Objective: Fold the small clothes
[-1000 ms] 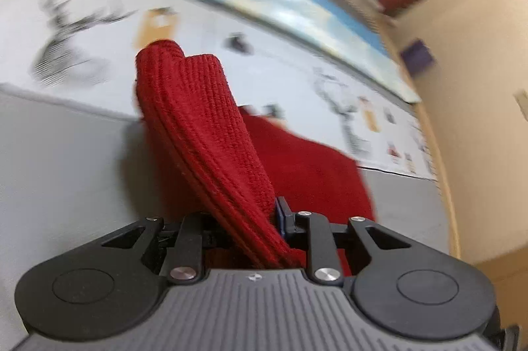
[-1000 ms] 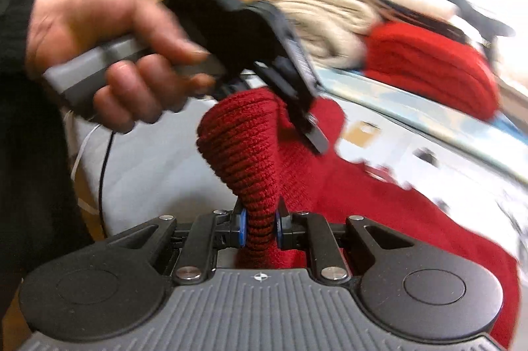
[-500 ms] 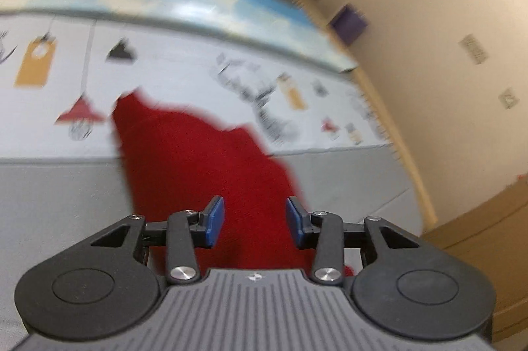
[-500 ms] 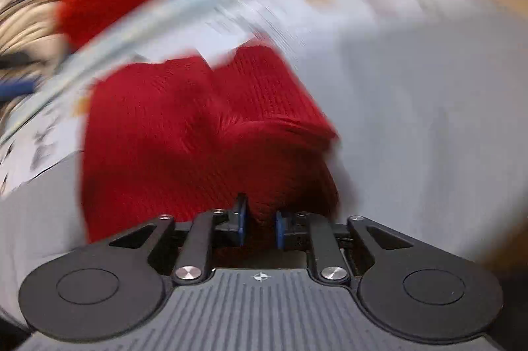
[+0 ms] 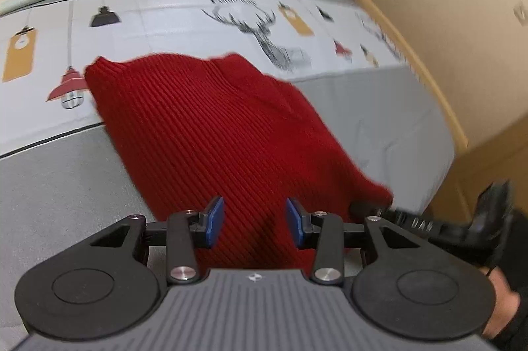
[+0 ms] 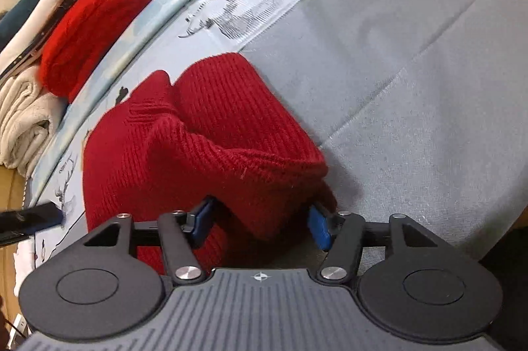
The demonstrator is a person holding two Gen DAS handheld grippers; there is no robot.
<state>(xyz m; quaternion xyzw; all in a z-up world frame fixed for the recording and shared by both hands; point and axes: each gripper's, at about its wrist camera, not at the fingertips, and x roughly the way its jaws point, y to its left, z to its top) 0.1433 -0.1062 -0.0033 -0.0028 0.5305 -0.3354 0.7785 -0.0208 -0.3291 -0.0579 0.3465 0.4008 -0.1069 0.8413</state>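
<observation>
**Red knit laid down, both tools let go**

While the bed [image 6: 412, 60] fills most of both views, its grey cover and printed deer sheet lie flat under the work. Stack of folded clothes [image 6: 29, 106] sits at the far edge, a red bundle on top.

Red knit [image 5: 224, 133] lies on the cover, far end lapping onto the print. From the left view it looks flat and smooth; from the right view one edge is humped and rolled over.

Left gripper [image 5: 253, 224]: jaws partly apart, over the knit, blue pads clear of it, nothing held. Right gripper [image 6: 260, 220]: jaws have just been opening; the rolled edge sits between them, pads apparently no longer pinching.

Handling, as judged: soft, thick ribbed wool, light, limp, not slippery. It slumps and bunches when let go. Best hold is at the corners or along the hem, pinching both layers together, one tool per corner.
</observation>
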